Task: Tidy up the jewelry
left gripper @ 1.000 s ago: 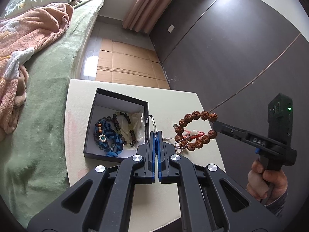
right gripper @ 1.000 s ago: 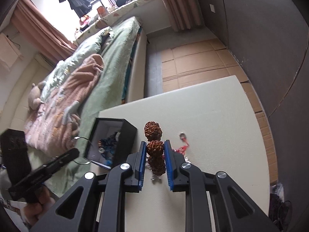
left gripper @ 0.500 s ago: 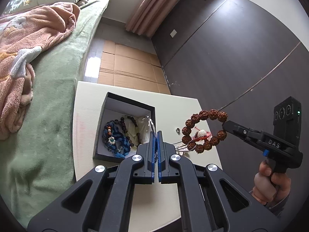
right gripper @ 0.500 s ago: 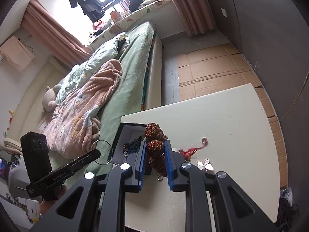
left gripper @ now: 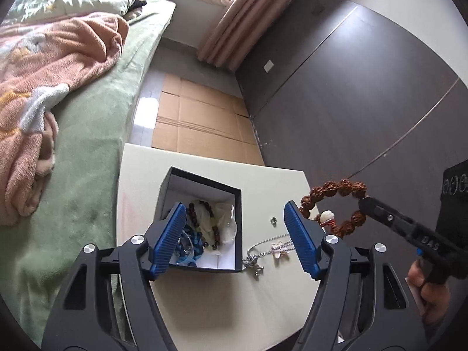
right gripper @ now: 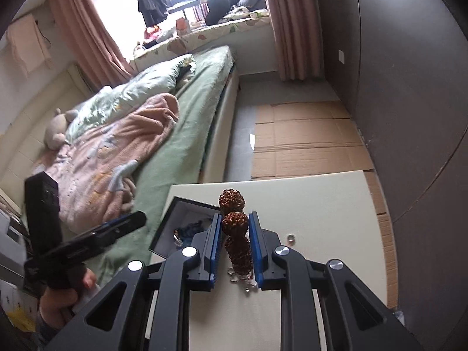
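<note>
A black jewelry box (left gripper: 238, 204) stands open on the cream table (left gripper: 204, 307), with dark beads, blue beads and a thin ring inside. My left gripper (left gripper: 235, 238) is open above the box's near edge, empty. My right gripper (right gripper: 234, 244) is shut on a brown seed-bead bracelet (right gripper: 232, 200), held in the air right of the box; the bracelet also shows in the left wrist view (left gripper: 333, 188). A silver chain necklace (left gripper: 270, 247) lies on the table beside the box.
A small silver ring (left gripper: 273, 220) lies on the table right of the box. A bed with a green sheet and pink blanket (left gripper: 58, 67) runs along the left. Cardboard covers the floor beyond the table. A dark wall panel stands on the right.
My left gripper has opened and let a thin ring drop into the box. My right gripper has lifted the bracelet higher off the table.
</note>
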A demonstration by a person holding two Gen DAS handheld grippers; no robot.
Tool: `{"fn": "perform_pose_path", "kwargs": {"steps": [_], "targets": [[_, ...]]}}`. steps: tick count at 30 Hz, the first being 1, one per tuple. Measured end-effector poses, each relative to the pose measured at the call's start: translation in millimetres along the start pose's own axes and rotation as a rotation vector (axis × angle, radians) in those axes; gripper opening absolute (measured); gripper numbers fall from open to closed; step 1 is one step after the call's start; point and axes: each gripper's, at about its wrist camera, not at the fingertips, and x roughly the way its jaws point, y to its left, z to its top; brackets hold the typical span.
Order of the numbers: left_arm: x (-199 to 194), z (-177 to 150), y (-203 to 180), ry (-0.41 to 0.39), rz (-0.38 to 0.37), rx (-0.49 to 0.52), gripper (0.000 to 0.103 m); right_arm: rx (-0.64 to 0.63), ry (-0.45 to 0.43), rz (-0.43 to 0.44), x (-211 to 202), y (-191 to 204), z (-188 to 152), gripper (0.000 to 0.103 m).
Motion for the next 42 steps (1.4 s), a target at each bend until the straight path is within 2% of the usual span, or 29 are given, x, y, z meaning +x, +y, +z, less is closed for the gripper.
{"fn": "perform_pose_path", "kwargs": {"steps": [4, 8, 23, 28, 42], "targets": [[3.8, -2.9, 3.3, 0.009, -0.002, -0.002, 0.076, 0.034, 0.020, -0.007, 6.5, -14.3, -0.9, 0.018], [4.4, -6.5, 9.3, 0.012, -0.003, -0.011, 0.078, 0.028, 0.034, 0.011, 11.2, -12.1, -2.8, 0.018], [-22.7, -4.7, 39.6, -0.027, 0.017, -0.054, 0.081, -0.029, 0.055, 0.145, 24.5, 54.0, 10.4, 0.018], [-30.3, -2.9, 50.2, -0.039, 0.028, -0.070, 0.081, -0.043, 0.022, 0.176, 15.0, 73.3, 20.5, 0.018], [-37.9, 2.1, 53.6, -0.053, 0.027, -0.084, 0.081, -0.098, -0.133, 0.190, -56.5, 100.4, 67.8, 0.018]]}}
